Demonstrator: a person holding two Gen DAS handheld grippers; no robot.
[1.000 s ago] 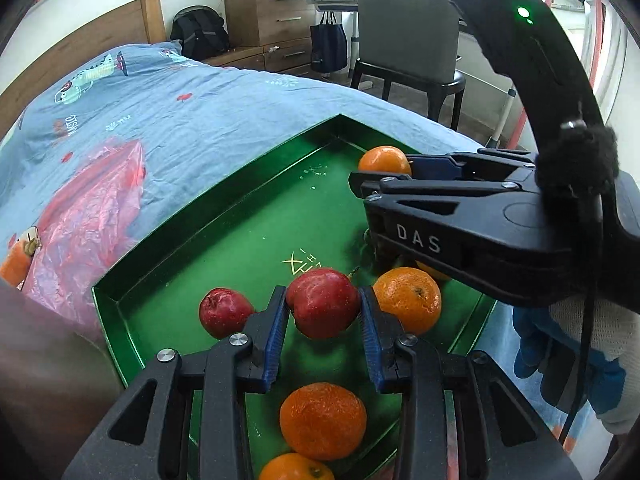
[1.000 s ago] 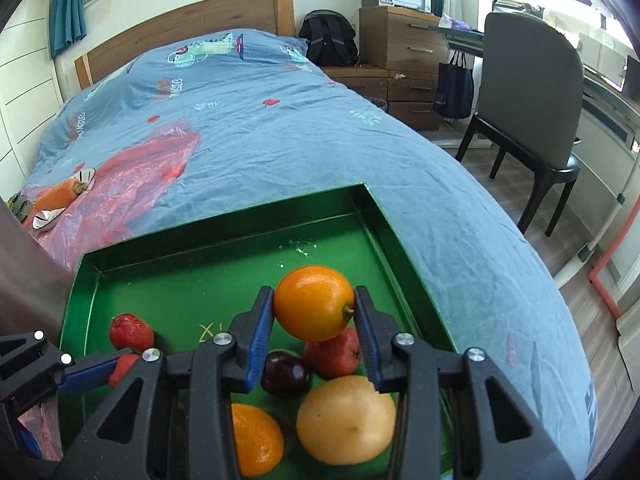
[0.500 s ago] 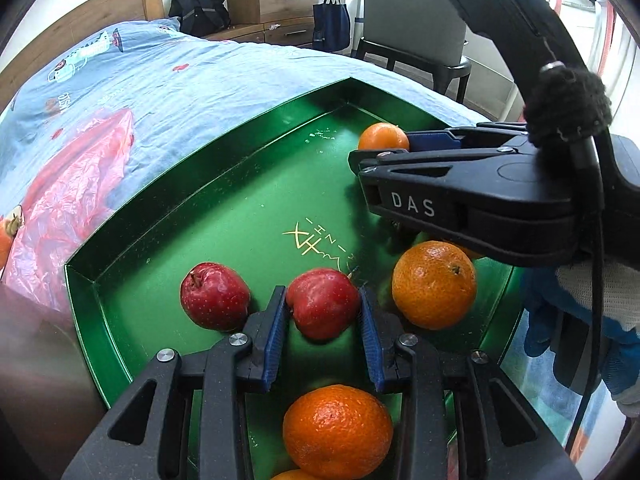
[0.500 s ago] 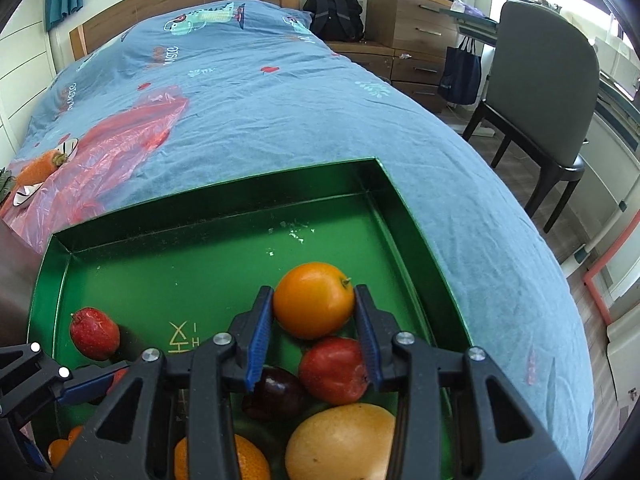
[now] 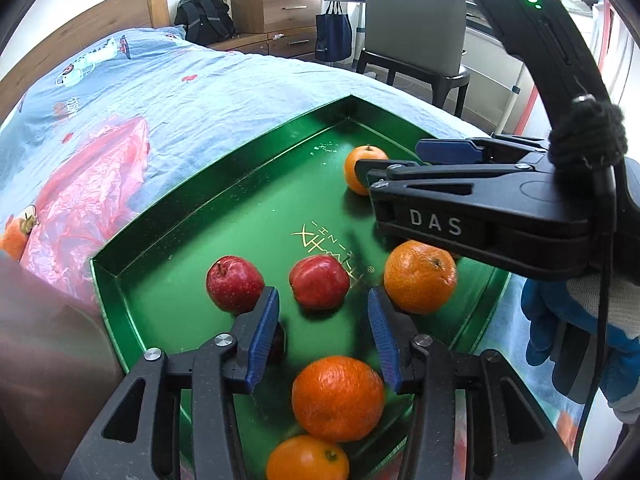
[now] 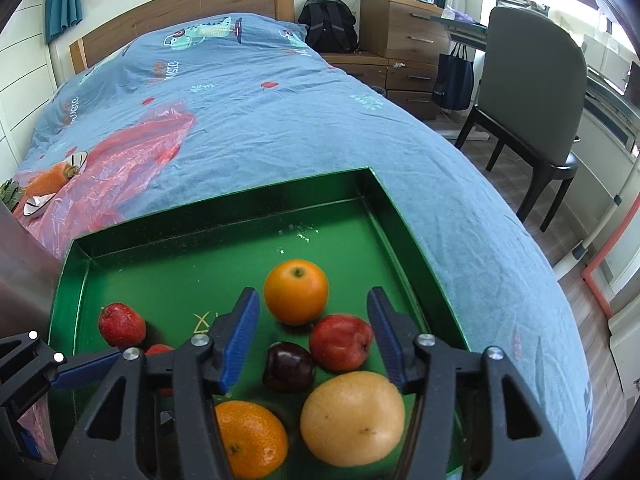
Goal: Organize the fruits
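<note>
Both drops done: left tongs [image 5: 323,330] just opened, small red apple [image 5: 319,283] free on green metal tray [image 6: 248,252]; right tongs [image 6: 314,334] just opened, smooth orange [image 6: 296,291] released. Tray fruit still mixed, sorting unfinished.

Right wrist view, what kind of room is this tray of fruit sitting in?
Most likely a bedroom: the green tray lies on a bed with a blue cartoon-print duvet and a wooden headboard, beside a chest of drawers.

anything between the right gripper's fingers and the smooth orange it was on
Nothing. In the right wrist view the right gripper has just opened; the smooth orange sits free on bare green tray floor.
</note>
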